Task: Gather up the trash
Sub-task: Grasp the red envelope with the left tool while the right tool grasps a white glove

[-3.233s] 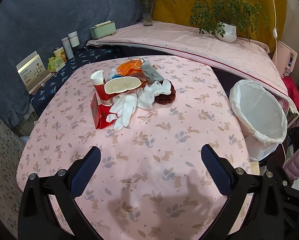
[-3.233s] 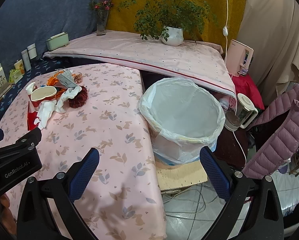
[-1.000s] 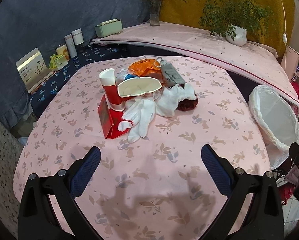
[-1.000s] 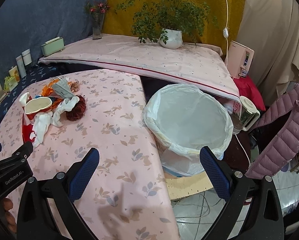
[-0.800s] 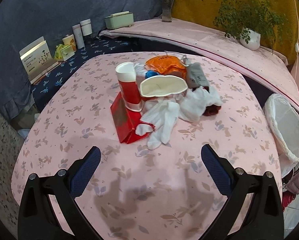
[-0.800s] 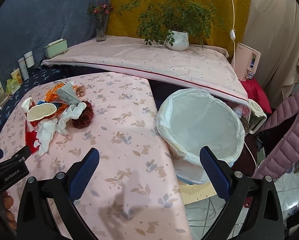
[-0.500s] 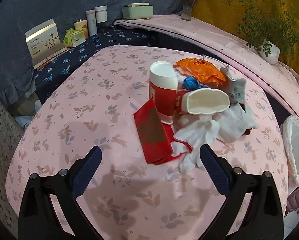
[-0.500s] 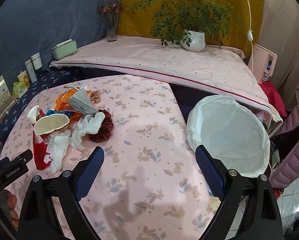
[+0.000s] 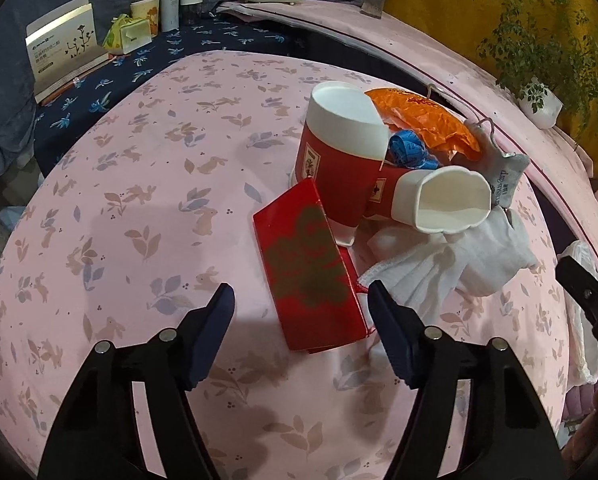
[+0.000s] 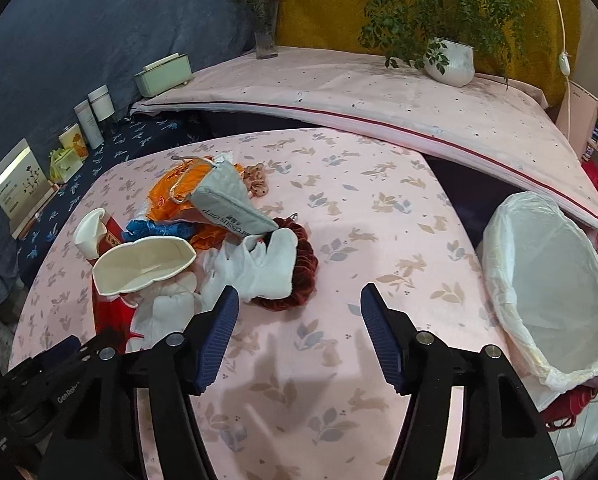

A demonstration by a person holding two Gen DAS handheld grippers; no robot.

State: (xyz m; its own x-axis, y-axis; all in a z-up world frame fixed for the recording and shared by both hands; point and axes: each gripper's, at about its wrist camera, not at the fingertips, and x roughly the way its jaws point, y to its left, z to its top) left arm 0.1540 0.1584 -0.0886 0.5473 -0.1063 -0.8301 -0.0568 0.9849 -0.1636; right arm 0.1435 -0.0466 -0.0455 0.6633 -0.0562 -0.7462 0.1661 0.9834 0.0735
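A pile of trash lies on the pink table: a flat red packet (image 9: pixel 307 270), an upright red paper cup (image 9: pixel 341 156), a tipped crushed red cup (image 9: pixel 439 200), white cloth (image 9: pixel 455 268), an orange bag (image 9: pixel 423 118) and a grey pouch (image 10: pixel 229 204). My left gripper (image 9: pixel 301 308) is open, its fingers either side of the red packet's near end. My right gripper (image 10: pixel 297 312) is open and empty just before the white cloth (image 10: pixel 259 268) and a dark red scrunchie (image 10: pixel 299 280). A white-lined bin (image 10: pixel 547 300) stands at the table's right.
A pink-covered ledge (image 10: pixel 379 92) behind the table carries a potted plant (image 10: pixel 447 60), a flower vase (image 10: pixel 265 36) and a green box (image 10: pixel 165 72). Bottles and boxes (image 9: pixel 63 48) stand on a dark blue surface at the left.
Both grippers have moved forward and down toward the trash pile. The left one now straddles the red packet and its jaws are narrower. The right one has swung left from the bin.
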